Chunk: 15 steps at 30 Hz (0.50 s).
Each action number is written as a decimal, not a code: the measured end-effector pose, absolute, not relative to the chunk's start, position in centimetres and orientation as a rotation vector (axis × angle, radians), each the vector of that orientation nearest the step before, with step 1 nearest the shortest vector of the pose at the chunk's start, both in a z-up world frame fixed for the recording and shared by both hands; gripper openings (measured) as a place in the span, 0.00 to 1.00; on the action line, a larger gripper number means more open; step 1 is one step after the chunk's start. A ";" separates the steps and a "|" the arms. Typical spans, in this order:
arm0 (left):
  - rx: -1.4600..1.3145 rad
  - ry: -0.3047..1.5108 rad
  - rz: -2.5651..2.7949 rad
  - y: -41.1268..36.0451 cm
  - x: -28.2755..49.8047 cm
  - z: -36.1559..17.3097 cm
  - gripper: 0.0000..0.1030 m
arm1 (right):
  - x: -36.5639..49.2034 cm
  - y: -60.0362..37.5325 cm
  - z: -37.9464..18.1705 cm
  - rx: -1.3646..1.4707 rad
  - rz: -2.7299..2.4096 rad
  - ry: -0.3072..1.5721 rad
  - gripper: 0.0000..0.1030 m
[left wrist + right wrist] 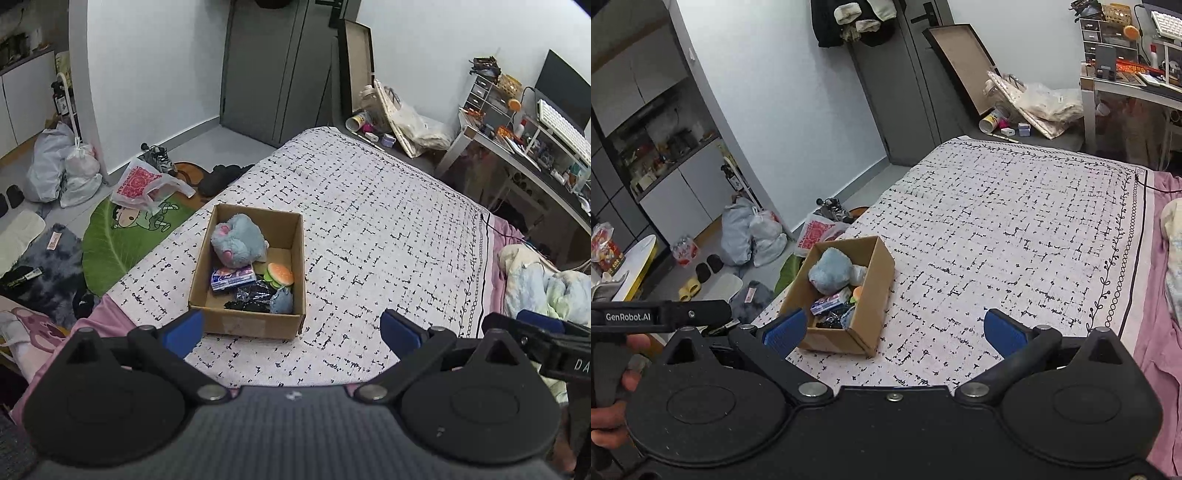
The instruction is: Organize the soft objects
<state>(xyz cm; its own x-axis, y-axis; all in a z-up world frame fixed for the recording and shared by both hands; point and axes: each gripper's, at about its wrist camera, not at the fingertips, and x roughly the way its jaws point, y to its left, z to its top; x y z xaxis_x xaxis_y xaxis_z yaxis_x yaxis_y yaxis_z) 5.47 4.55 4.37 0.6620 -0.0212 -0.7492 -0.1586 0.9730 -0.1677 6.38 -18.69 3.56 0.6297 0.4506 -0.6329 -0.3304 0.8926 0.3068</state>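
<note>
An open cardboard box [299, 258] sits on the bed's patterned cover near its left edge. Inside lie a grey-blue plush mouse [238, 240], a soft burger toy [281, 274], a blue tissue pack [232, 277], a black crinkled bag [251, 295] and a small grey plush [282, 301]. My left gripper [291, 330] is open and empty, held above the bed just in front of the box. My right gripper [895, 328] is open and empty, to the right of the box [875, 295], which shows the plush mouse [829, 275].
The bed cover [388, 221] stretches right of the box. A crumpled blanket [543, 284] lies at the bed's right. Bags [66, 170], shoes and a green rug [122, 236] lie on the floor to the left. A cluttered desk [517, 147] stands far right.
</note>
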 end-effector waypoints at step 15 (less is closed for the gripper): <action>-0.218 0.860 0.096 4.8 5.2 3.9 0.98 | 6.4 -18.7 3.8 0.168 0.457 0.770 1.00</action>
